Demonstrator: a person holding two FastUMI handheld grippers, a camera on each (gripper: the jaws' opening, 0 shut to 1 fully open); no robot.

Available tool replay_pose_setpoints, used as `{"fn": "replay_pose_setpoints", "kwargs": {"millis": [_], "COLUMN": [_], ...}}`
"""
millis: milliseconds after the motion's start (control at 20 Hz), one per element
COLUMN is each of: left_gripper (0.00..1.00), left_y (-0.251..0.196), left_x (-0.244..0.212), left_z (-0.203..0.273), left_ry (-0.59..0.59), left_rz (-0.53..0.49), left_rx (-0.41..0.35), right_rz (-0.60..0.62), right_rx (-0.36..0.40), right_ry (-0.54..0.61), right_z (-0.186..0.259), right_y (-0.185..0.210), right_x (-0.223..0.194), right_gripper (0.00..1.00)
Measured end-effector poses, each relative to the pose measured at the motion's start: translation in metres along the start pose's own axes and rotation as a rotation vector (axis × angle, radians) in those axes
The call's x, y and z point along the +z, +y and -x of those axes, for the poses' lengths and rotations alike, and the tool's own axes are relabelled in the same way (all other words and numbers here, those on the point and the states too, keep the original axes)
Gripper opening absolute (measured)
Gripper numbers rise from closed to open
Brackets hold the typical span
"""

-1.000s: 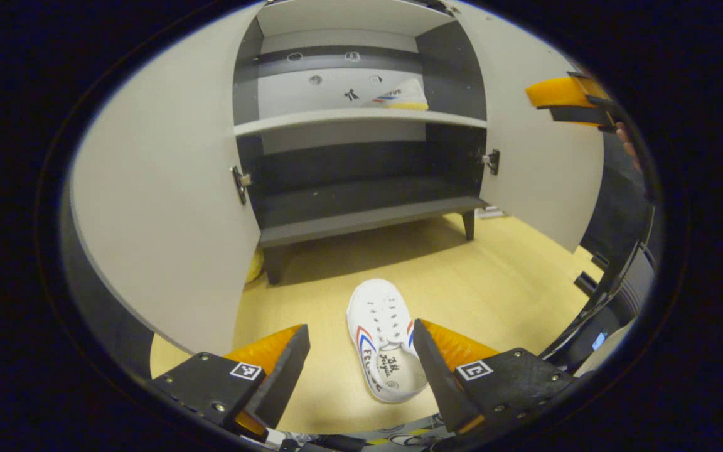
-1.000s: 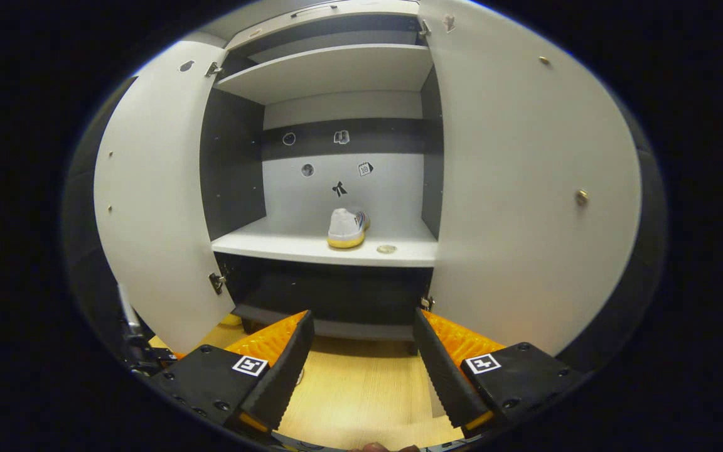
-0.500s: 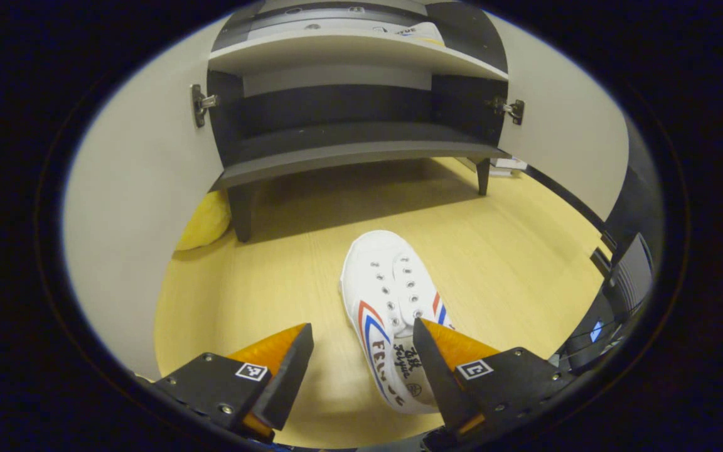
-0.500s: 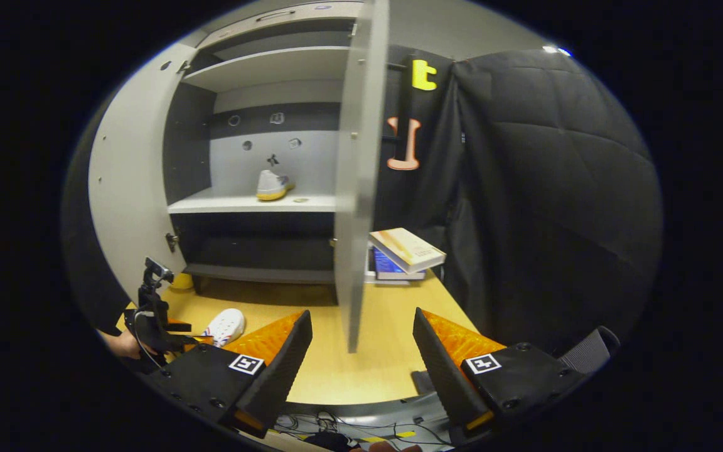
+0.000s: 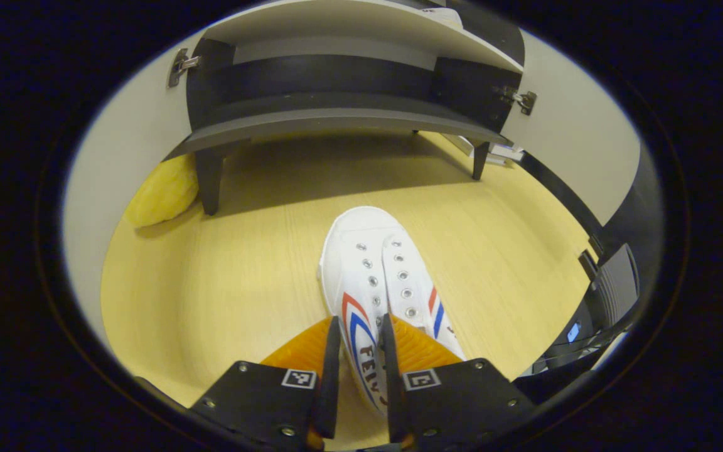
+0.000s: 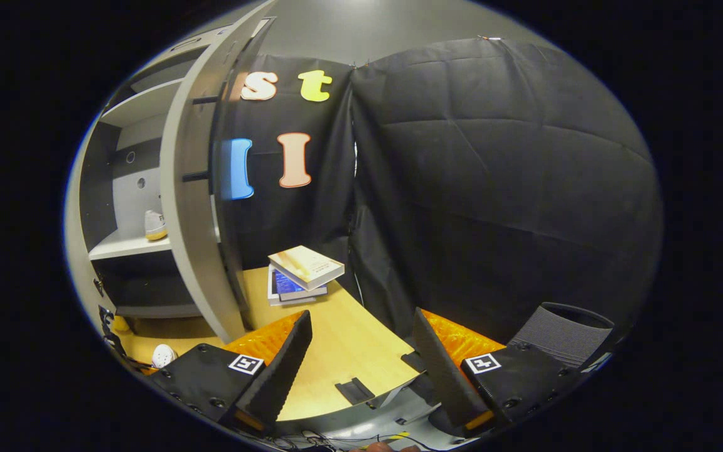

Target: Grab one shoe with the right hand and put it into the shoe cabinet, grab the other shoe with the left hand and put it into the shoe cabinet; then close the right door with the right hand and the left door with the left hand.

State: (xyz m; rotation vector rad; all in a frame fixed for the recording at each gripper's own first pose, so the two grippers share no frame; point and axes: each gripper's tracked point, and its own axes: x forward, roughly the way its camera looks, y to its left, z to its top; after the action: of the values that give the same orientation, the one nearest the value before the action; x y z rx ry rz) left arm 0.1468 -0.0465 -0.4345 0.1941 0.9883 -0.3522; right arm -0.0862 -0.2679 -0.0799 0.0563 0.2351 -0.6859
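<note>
1. The left gripper point(image 5: 359, 351) is clamped on the side wall of a white canvas shoe point(image 5: 377, 282) with red and blue stripes; one finger sits outside the shoe, the other inside its opening.
2. That shoe lies on the light wooden floor point(image 5: 236, 276) in front of the shoe cabinet point(image 5: 336, 113), toe pointing toward the cabinet's dark bottom shelf.
3. In the right gripper view, the second white shoe point(image 6: 155, 225) with a yellow sole stands on the pale middle shelf point(image 6: 126, 246) inside the cabinet, heel toward the camera.
4. Both cabinet doors stand open; the right door point(image 6: 195, 207) is seen nearly edge-on in the right gripper view.
5. The right gripper point(image 6: 361, 351) is spread wide, grasping nothing, and faces the black booth wall.
6. A small stack of books point(image 6: 302, 274) lies on the floor just beside the right door.
7. A yellow soft object point(image 5: 164, 198) sits on the floor by the cabinet's left leg.
</note>
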Motion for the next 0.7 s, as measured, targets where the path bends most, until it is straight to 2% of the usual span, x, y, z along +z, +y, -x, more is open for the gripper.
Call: {"fn": "replay_pose_setpoints", "kwargs": {"millis": [100, 150, 200, 300, 350, 500, 600, 700], "left_gripper": [0.31, 0.11, 0.12, 0.02, 0.02, 0.02, 0.02, 0.02], "left_y": [0.005, 0.002, 0.005, -0.003, -0.003, 0.001, 0.007, 0.012], "left_x": [0.000, -0.001, 0.000, 0.001, 0.000, 0.015, 0.030, 0.047], "left_z": [0.000, -0.001, 0.000, -0.003, 0.001, 0.011, 0.022, 0.038], "left_ry": [0.005, 0.010, 0.008, 0.032, 0.032, 0.002, -0.037, -0.088], "left_rz": [0.038, 0.059, 0.053, 0.112, 0.147, 0.203, 0.149, 0.101], "left_rx": [0.039, 0.054, 0.075, 0.078, 0.078, 0.070, 0.056, 0.032], "right_rz": [-0.025, -0.035, -0.044, -0.056, -0.061, -0.082, -0.092, -0.095], "right_rx": [-0.013, -0.020, -0.023, -0.032, -0.034, -0.045, -0.058, -0.075], "right_ry": [-0.004, -0.005, -0.004, -0.005, -0.008, -0.012, -0.023, -0.043], "right_z": [-0.009, -0.012, -0.015, -0.021, -0.025, -0.033, -0.039, -0.046], "right_y": [-0.003, -0.005, -0.006, -0.008, -0.008, -0.012, -0.017, -0.021], "right_x": [0.003, 0.004, 0.003, 0.004, 0.005, 0.011, 0.016, 0.024], "right_gripper": [1.00, 1.00, 0.97, 0.97, 1.00, 0.97, 1.00, 0.97]}}
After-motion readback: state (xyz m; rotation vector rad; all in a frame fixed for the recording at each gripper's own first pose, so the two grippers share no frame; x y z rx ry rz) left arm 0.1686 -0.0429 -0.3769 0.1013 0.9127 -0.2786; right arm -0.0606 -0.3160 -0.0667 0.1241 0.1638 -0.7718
